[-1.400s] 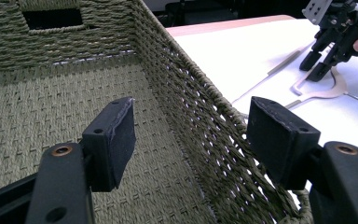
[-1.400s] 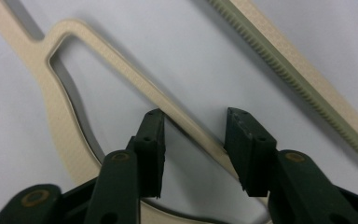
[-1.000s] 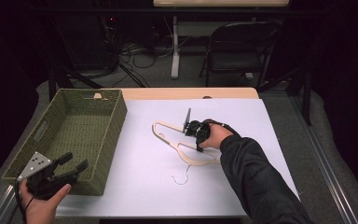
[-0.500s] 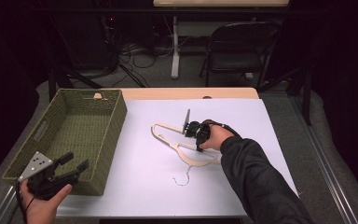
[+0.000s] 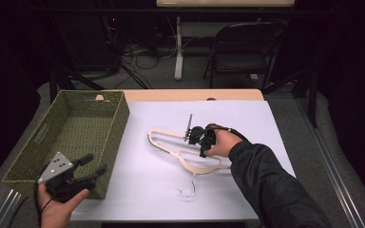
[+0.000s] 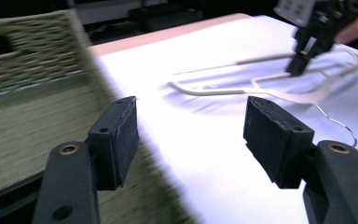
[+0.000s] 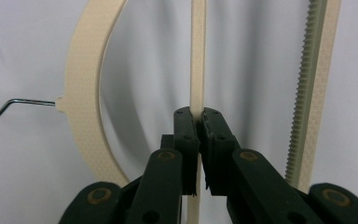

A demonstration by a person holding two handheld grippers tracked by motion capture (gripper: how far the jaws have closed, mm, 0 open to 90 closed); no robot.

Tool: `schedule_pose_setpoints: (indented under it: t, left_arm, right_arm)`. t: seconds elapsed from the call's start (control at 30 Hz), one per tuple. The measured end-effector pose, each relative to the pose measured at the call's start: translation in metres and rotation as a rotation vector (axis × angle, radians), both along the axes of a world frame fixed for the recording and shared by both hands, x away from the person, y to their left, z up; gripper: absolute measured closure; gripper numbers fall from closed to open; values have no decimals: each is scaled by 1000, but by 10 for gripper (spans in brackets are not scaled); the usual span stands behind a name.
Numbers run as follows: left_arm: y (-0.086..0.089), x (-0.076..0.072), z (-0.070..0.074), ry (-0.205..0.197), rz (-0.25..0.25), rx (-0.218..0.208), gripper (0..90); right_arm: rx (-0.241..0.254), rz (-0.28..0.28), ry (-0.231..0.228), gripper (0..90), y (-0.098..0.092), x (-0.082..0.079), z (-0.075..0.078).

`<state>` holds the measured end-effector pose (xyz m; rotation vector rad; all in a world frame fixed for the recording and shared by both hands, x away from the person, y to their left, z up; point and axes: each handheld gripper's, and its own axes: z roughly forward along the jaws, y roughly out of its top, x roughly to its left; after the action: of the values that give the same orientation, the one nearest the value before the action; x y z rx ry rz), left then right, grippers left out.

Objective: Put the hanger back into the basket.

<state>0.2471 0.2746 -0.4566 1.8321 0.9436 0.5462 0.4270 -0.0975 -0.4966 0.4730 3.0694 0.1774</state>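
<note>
Jaws clamped tight on the right gripper [image 7: 199, 122], and look what is caught between the pads: the thin middle bar of the cream hanger [image 7: 85, 70], pinched squarely at the tips. In the right gripper view the bar runs straight up from the jaws, with the curved shoulder arching away on one side and the ribbed lower bar on the other. The wire hook [image 7: 9, 105] pokes out sideways from the top of the curve.

Over to the high view: the hanger [image 5: 164, 142] sits on the white table cover [image 5: 275, 123], right of the green woven basket [image 5: 116, 118] and apart from it, with its hook [image 5: 189, 189] pointing toward the person's side. The right gripper [image 5: 193, 135] comes in over the hanger's middle from the right.

Now the left gripper [image 5: 91, 164]: low at the near left, beside the basket's near corner, well away from the hanger. In the left gripper view its two black pads [image 6: 121, 135] stand wide apart with nothing between them, just blurred basket weave on one side and bare white cover on the other. Those jaws have just eased inward a little, yet a broad gap is left. Farther off in that view, the right gripper [image 6: 303, 63] bites the hanger [image 6: 223, 89].
</note>
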Motion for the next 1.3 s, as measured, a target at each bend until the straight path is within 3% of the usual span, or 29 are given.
schedule_pose_setpoints:
  t: [0.33,0.73,1.07,1.3]
  left_arm:
    - [-59,16,-10,12,-147,30,353]
    - [-115,32,-28,16,-271,97,316]
    - [-133,34,-39,16,-314,146,269]
    - [-143,34,-49,11,-340,214,201]
  right_arm:
    - [19,55,0,856,1,-19,17]
    - [40,96,29,855,11,-36,23]
    - [44,111,47,856,16,-40,22]
    - [47,108,59,855,16,-40,23]
